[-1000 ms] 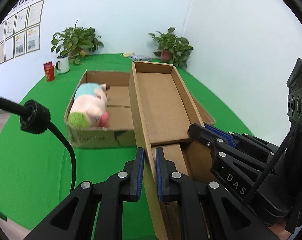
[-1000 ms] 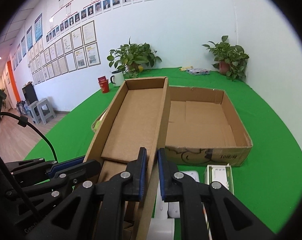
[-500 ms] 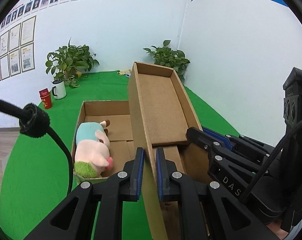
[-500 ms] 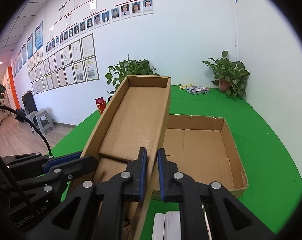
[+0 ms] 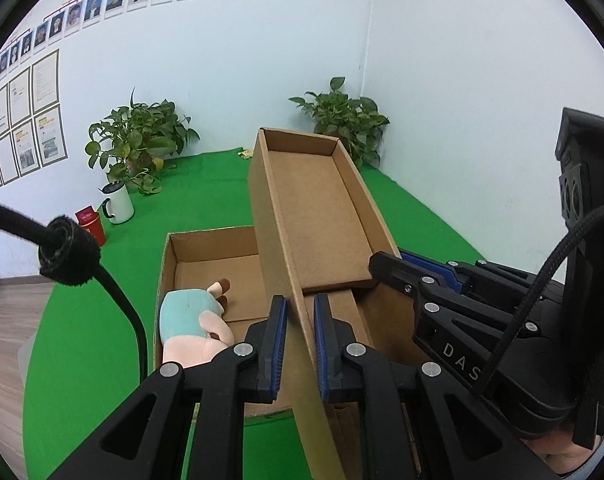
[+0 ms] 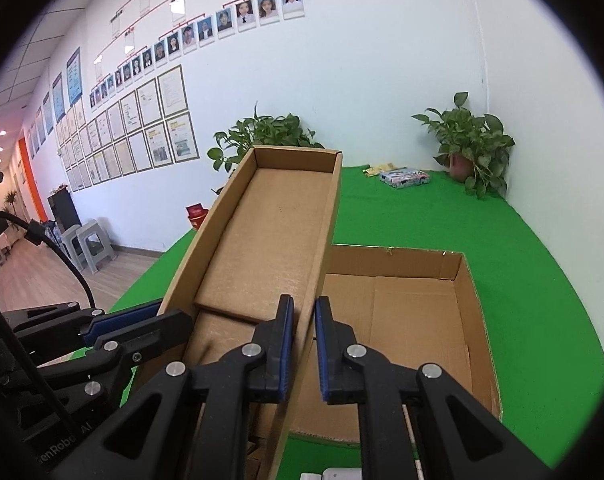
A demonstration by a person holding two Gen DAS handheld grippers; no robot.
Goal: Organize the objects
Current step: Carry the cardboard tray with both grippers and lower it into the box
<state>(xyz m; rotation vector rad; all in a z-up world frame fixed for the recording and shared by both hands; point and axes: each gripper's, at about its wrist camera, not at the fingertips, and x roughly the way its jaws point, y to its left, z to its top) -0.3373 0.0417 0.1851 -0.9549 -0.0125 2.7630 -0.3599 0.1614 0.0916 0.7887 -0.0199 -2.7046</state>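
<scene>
Two black hand-held grippers with blue pads point forward and downward: the left gripper (image 5: 299,344) and right gripper (image 6: 304,346), side by side, jaws nearly closed.

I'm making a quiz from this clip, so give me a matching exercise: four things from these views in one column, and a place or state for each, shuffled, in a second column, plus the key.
Things
1. plush toy
2. narrow cardboard box
3. white mug
4. right gripper

Places or states
A. standing on the green table beside a red cup
B. lying inside the wide open box
C. shut on the narrow box's right wall
D. held off the table, tilted, by both grippers

Pairs: 1-B, 2-D, 3-A, 4-C
</scene>
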